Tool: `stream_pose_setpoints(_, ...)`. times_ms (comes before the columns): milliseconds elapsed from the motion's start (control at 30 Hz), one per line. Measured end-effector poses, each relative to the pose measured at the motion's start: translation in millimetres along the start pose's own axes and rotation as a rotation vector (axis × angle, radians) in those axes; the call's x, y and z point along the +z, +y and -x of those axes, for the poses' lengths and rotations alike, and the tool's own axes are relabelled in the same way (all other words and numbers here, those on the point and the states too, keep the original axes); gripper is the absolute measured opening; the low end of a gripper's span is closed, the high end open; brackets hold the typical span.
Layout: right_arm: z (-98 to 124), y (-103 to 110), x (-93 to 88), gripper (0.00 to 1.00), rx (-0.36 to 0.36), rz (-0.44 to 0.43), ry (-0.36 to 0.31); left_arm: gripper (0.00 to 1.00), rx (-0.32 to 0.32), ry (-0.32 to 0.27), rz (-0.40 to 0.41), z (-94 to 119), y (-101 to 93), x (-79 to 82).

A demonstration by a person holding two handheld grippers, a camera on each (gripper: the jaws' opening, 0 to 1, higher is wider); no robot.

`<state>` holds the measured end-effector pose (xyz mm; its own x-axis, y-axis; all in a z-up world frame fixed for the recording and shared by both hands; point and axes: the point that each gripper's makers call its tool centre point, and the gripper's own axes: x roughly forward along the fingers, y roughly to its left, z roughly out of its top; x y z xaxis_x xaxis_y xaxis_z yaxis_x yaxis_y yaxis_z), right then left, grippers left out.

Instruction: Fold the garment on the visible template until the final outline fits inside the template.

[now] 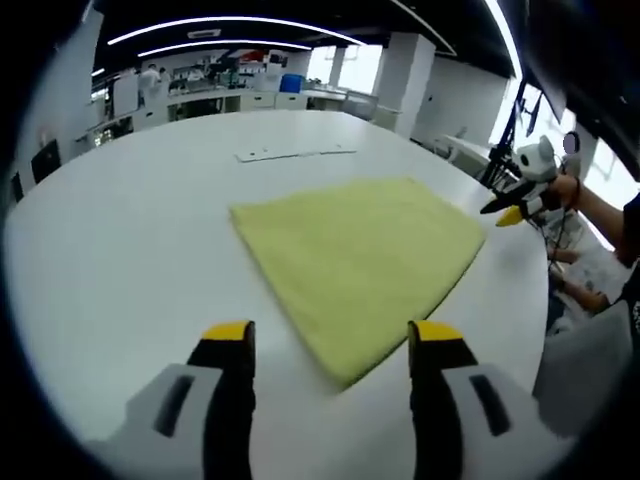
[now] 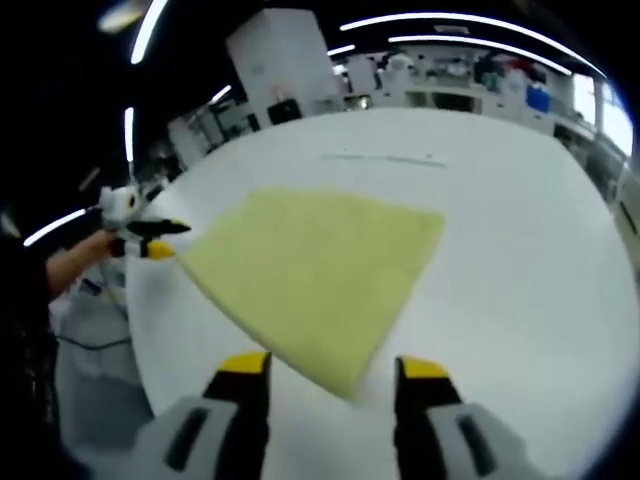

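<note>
Yellow garment (image 1: 358, 268) flat on white table (image 1: 120, 260).
Left gripper (image 1: 330, 345) and right gripper (image 2: 332, 372) both spread, empty; left gripper view adds paper strips (image 1: 295, 153) beyond.

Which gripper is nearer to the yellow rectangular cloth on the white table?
Left, but barely. A corner of the yellow cloth reaches deeper between the jaws of the left gripper; the right gripper straddles another corner.

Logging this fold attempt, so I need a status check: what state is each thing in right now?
Yellow garment: folded into a flat four-sided shape, lying on the table, touched by neither tool.
Left tool: open, empty, near the garment's closest corner.
Right tool: open, empty, near another corner of the garment.
White table: bears the garment; thin flat strips lie on its far side.
</note>
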<state>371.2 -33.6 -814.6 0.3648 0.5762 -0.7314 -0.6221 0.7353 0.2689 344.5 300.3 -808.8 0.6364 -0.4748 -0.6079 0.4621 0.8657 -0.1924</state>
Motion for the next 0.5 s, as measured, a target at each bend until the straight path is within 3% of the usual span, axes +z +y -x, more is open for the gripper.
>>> stream_pose_setpoints(367,-3,0,-19.4,0.25,-0.022,-0.006,0.018,0.38,-0.015,0.040,0.029,-3,-1.7,-25.6)
stream_pose_setpoints(433,-4,-2,-19.5,0.19,-0.019,-0.007,0.014,0.32,-0.026,0.031,0.093,-3,-4.6,-28.1)
stream_pose_setpoints(500,-6,-2,-20.1,0.14,-0.017,-0.006,0.010,0.26,-0.028,0.032,0.102,-2,-3.1,-29.9)
